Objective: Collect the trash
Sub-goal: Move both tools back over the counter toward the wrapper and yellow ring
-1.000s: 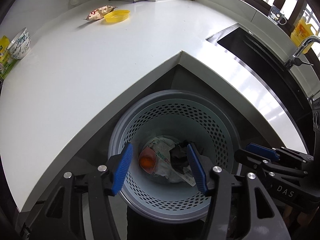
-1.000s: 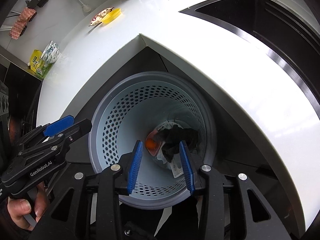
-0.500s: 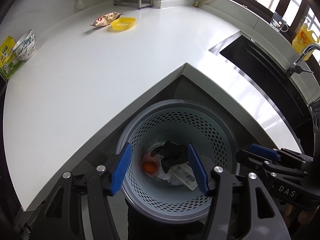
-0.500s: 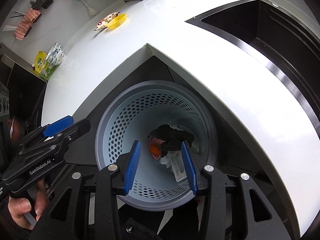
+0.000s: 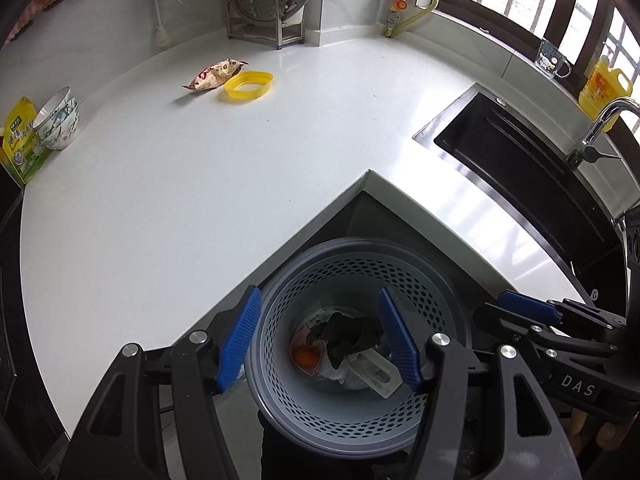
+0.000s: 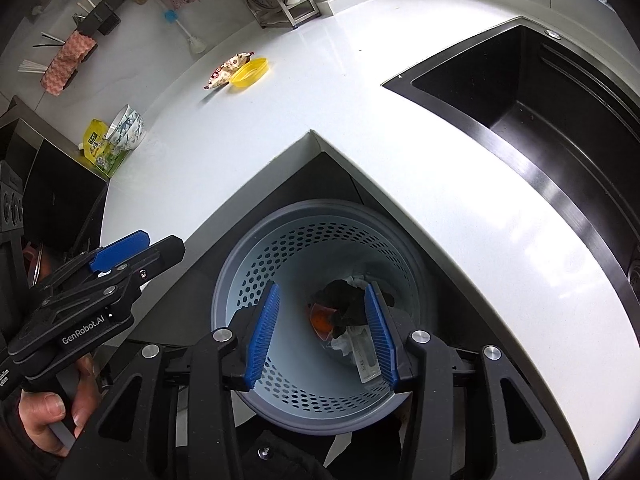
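Note:
A grey perforated trash basket (image 5: 448, 280) stands on the floor in the counter's inner corner; it also shows in the right wrist view (image 6: 248, 276). Inside lie crumpled trash, a black scrap (image 5: 348, 334), an orange piece (image 5: 304, 356) and a white strip (image 5: 374, 372). My left gripper (image 5: 320, 340) is open and empty above the basket. My right gripper (image 6: 322, 334) is open and empty above it too. On the white counter (image 5: 200, 184) far back lie a snack wrapper (image 5: 214, 74) and a yellow lid (image 5: 249, 85).
A black sink (image 5: 520, 168) with a tap (image 5: 596, 128) is on the right. Stacked bowls (image 5: 58, 122) and a green packet (image 5: 18, 144) stand at the counter's left edge. A metal rack (image 5: 272, 4) stands at the back wall.
Both grippers have risen and pulled back from the basket, so more counter shows. The black scrap now lies in the basket. Both stay open.

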Available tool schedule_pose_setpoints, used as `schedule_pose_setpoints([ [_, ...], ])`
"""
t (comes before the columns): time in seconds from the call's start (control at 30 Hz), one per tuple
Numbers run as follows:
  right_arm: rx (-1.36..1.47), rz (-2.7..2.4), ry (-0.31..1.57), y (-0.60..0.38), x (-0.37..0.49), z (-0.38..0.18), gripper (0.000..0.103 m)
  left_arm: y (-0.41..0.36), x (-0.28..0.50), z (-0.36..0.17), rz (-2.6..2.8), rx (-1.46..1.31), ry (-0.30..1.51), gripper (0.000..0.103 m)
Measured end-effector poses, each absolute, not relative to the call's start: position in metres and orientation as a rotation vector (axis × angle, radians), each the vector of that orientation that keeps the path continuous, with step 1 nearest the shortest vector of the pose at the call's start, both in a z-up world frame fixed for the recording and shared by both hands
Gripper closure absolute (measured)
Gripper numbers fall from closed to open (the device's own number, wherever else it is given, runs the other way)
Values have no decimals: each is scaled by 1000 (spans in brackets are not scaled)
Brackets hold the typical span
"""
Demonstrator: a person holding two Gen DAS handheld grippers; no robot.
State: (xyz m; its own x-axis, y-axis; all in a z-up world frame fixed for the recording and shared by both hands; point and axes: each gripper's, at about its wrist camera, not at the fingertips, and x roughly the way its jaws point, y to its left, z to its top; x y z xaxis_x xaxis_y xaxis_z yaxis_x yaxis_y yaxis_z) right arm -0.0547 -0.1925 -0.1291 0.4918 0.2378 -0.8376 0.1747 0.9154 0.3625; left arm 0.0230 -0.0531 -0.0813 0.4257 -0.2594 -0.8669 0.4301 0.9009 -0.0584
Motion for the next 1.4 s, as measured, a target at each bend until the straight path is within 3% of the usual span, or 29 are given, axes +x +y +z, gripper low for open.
schedule_pose_setpoints([
  [0.77, 462, -3, 977, -173, 13, -92, 60, -28, 98, -45, -474, 170, 968, 40],
  [1.4, 467, -48, 975, -146, 114, -92, 50, 19, 205, -57, -445, 166, 989, 35],
])
